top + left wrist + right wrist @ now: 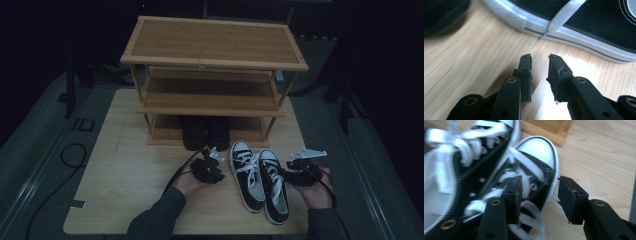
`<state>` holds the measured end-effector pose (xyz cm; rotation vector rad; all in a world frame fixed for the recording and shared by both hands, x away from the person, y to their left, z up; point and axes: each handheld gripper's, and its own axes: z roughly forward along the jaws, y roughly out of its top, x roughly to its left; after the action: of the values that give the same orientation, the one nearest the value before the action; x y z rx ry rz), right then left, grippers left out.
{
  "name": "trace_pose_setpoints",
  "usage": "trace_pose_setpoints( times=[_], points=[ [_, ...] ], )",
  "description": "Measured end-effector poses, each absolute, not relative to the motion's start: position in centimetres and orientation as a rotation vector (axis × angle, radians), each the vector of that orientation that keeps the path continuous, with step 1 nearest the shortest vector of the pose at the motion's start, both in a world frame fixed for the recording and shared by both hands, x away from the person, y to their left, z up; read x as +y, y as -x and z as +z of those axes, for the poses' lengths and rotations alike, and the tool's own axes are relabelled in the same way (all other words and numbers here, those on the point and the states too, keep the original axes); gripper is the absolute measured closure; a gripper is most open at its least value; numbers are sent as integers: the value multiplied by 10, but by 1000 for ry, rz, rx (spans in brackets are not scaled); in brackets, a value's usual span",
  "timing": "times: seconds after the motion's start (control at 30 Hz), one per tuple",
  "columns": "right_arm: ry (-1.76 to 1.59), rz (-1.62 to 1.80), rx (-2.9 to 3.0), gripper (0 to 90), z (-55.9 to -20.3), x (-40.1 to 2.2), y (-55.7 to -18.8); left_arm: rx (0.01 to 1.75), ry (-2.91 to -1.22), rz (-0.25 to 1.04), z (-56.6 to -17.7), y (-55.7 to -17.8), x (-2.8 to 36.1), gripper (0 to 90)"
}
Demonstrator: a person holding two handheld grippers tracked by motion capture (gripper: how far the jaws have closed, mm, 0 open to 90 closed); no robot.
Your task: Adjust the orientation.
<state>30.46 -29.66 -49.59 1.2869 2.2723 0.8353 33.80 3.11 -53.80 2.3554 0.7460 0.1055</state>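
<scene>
The pair of black-and-white sneakers (260,180) lies in front of the wooden shoe rack (212,80), long axes pointing toward it. The left gripper (209,167), narrowly parted and empty, flanks the left sneaker (246,175); the right gripper (298,172), wide apart, probably straddles the right sneaker's (534,170) edge without pressing.

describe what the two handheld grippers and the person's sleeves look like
Both the left gripper and the right gripper are black, each with two flat-padded jaws and brass-ringed pivot holes. A pale three-cornered plate tops each, and a black cable trails back. The sleeves are dark grey.
</scene>
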Motion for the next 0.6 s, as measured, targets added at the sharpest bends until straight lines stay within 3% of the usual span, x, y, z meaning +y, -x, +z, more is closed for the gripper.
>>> trace_pose_setpoints(
  times=[0.6],
  points=[
    [-1163, 931, 2338, 551, -474, -276, -279, 893, -2279, 164, -534, -337, 92, 702]
  ],
)
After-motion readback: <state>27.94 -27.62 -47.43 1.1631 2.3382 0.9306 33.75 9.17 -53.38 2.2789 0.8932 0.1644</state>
